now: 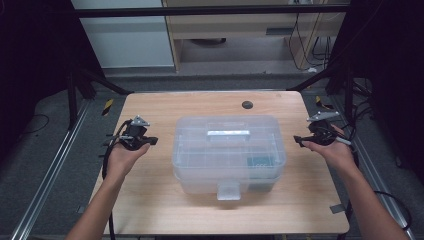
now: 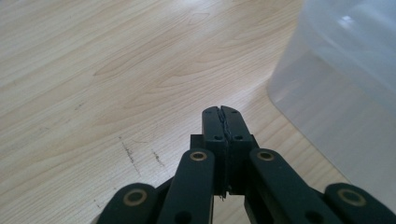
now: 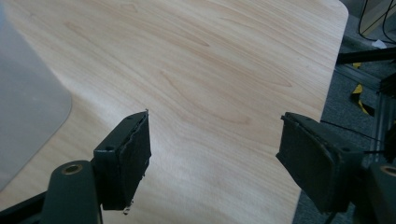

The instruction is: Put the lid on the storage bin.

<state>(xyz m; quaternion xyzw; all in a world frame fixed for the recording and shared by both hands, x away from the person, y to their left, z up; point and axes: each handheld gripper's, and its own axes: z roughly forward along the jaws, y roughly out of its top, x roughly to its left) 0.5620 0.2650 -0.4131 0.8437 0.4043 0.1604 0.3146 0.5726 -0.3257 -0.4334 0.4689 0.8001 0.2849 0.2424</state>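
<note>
I have both claws flanking the clear storage box [image 1: 229,150] on the counter [image 1: 150,200], left claw [image 1: 150,141] pinched closed and empty, right claw [image 1: 299,141] wide and empty; next, I judge, comes reaching its front latch [image 1: 228,190].

The desk [image 1: 150,200] is pale wood with a flowing grain and a smooth, faintly sheened finish; just ahead of the left gripper's [image 2: 221,112] fingers [image 2: 212,126] a few dark scuffs mark it. Beside those fingers rises the storage box [image 1: 229,150], frosted translucent plastic, smooth and softly glossy, with a silvery metal-looking handle [image 1: 228,133] in its lid. The right gripper's [image 3: 215,154] fingers [image 3: 130,154] are matt black plastic, their pads rough-edged like rubber.
</note>
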